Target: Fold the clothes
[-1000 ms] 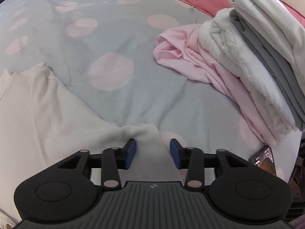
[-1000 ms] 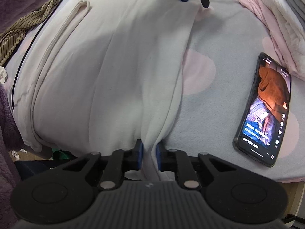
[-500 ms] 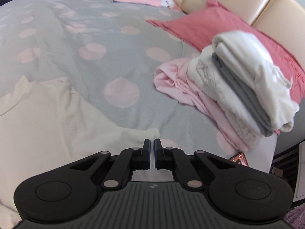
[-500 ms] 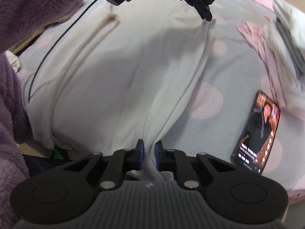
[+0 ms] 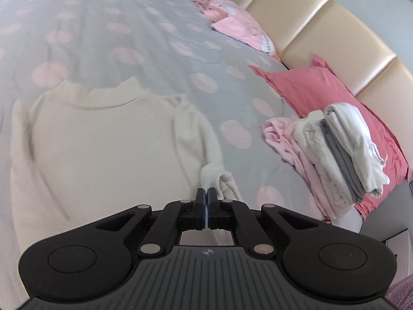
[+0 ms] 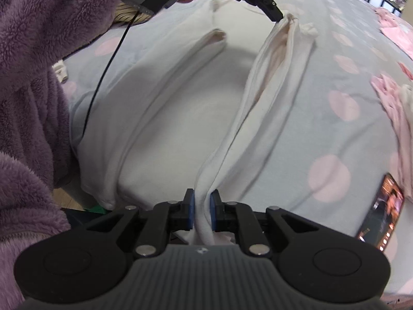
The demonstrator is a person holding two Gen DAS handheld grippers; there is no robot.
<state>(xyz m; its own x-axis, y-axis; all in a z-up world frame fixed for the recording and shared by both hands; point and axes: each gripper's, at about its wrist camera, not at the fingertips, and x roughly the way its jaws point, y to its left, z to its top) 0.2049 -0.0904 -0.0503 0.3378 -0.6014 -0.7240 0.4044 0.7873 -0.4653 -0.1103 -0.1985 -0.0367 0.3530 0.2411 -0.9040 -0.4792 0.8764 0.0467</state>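
A cream long-sleeved top (image 5: 103, 139) lies spread on the grey bed with pink dots; it also shows in the right wrist view (image 6: 180, 98). My left gripper (image 5: 206, 201) is shut on the top's right side edge and holds it lifted; it shows from outside in the right wrist view (image 6: 277, 15). My right gripper (image 6: 200, 206) is shut on the same edge lower down, near the hem. The cloth is stretched in a raised fold (image 6: 271, 90) between the two grippers.
A stack of folded clothes (image 5: 343, 155) on a pink garment lies to the right. A red pillow (image 5: 309, 87) and beige headboard (image 5: 322, 33) are behind. A phone (image 6: 382, 211) lies on the bed at the right. My purple sleeve (image 6: 33, 77) is at the left.
My left gripper closed on the top's side edge and rose with it. Both grippers lifted the edge off the bed, so it now hangs taut between them.
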